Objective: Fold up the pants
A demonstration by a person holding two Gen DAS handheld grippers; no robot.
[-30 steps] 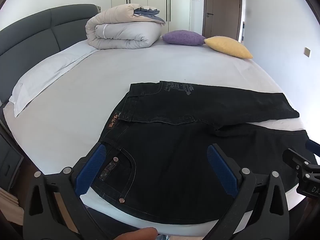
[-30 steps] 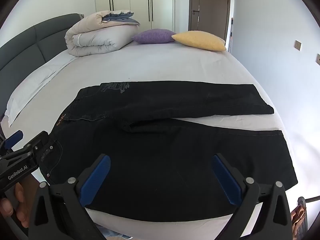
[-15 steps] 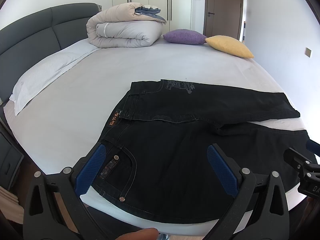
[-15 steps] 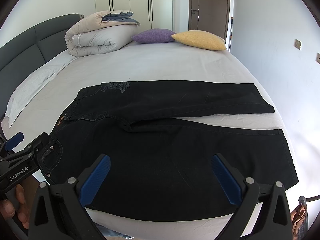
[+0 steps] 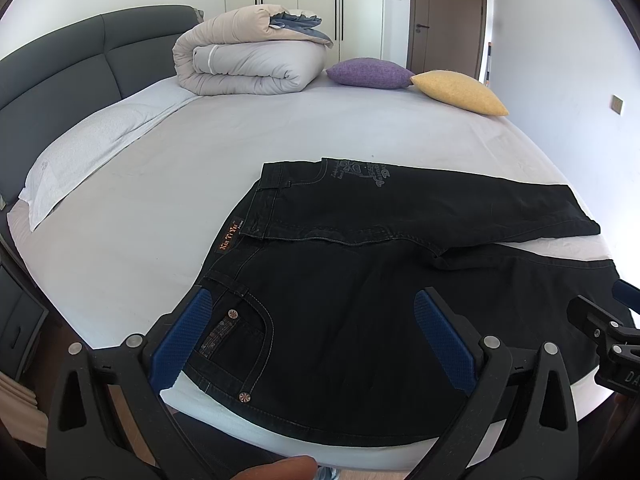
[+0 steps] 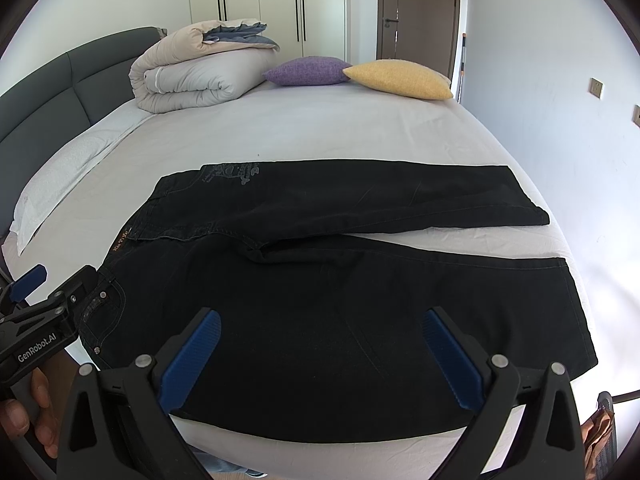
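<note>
Black denim pants (image 5: 360,292) lie flat on the bed near its front edge, waist to the left, both legs pointing right with a strip of sheet between them; they also show in the right wrist view (image 6: 340,292). My left gripper (image 5: 316,320) is open and empty, hovering over the waist and front pocket. My right gripper (image 6: 320,340) is open and empty, hovering over the near leg. Each gripper shows at the edge of the other's view.
The bed (image 5: 160,208) has a grey sheet and a dark headboard (image 5: 80,60) at the left. A rolled duvet (image 5: 248,60), a purple cushion (image 5: 368,73) and a yellow cushion (image 5: 460,92) lie at the far side. A white pillow (image 5: 92,144) lies at the left.
Both grippers have stayed almost still, open over the pants. The pants have not moved.
</note>
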